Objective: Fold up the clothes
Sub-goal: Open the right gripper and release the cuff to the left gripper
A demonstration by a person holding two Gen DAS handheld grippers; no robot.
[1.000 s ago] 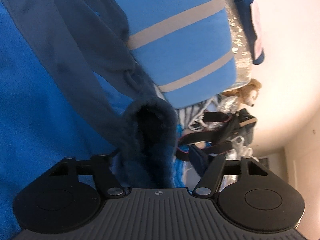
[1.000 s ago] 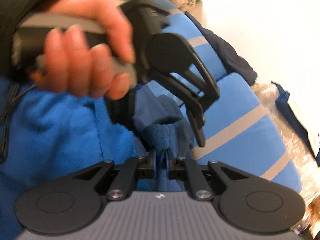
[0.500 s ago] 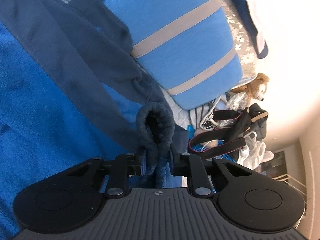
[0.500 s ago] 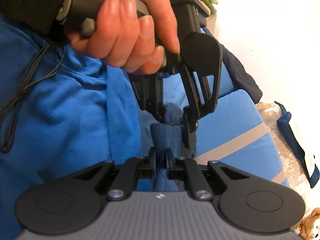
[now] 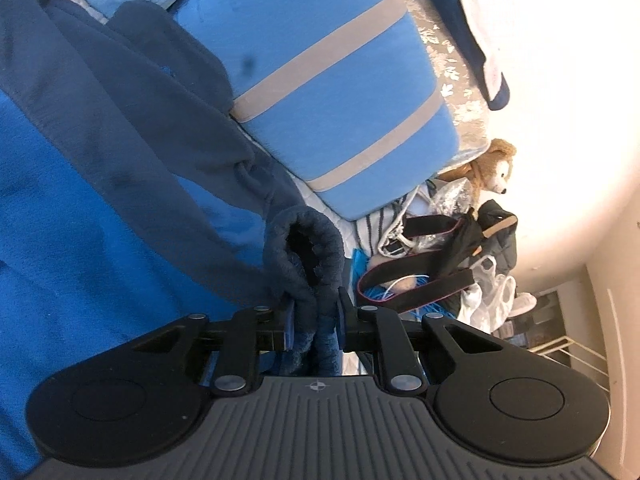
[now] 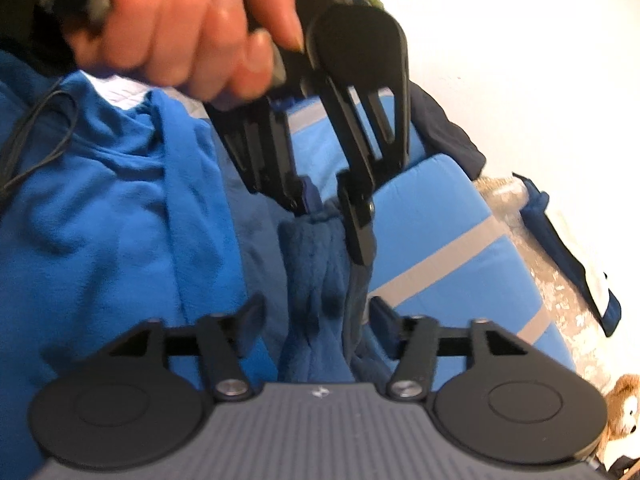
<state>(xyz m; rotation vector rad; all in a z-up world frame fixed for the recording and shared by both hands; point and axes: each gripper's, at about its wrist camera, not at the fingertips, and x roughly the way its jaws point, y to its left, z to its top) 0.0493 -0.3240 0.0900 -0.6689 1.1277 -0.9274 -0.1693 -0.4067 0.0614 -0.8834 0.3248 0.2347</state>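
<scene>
My left gripper (image 5: 313,320): jaws closed on the dark navy fleece cuff (image 5: 306,252) of a bright blue fleece garment (image 5: 80,220); the cuff's round opening stands just beyond my fingertips, cloth bunched between the pads. In the right wrist view the same left gripper (image 6: 332,212) pinches the top of the cuff (image 6: 316,264), my hand (image 6: 192,24) wrapped round its handle. My right gripper (image 6: 316,312): jaws spread apart, the cuff hanging between them, neither finger pressing it so far as I can tell; that view is somewhat blurred. Garment body: bright blue fleece with a navy panel, spread to the left of the cuff in both views. Light blue cushion with two grey stripes (image 5: 320,80): beyond and right of the cuff, the navy panel lying against its near edge. Brown teddy bear (image 5: 490,168): right of the cuff, past the cushion. Black bag with straps (image 5: 440,264): right of the cuff, below the bear. Navy and white cloth item (image 5: 480,40): far right of the cushion, against a pale surface.
</scene>
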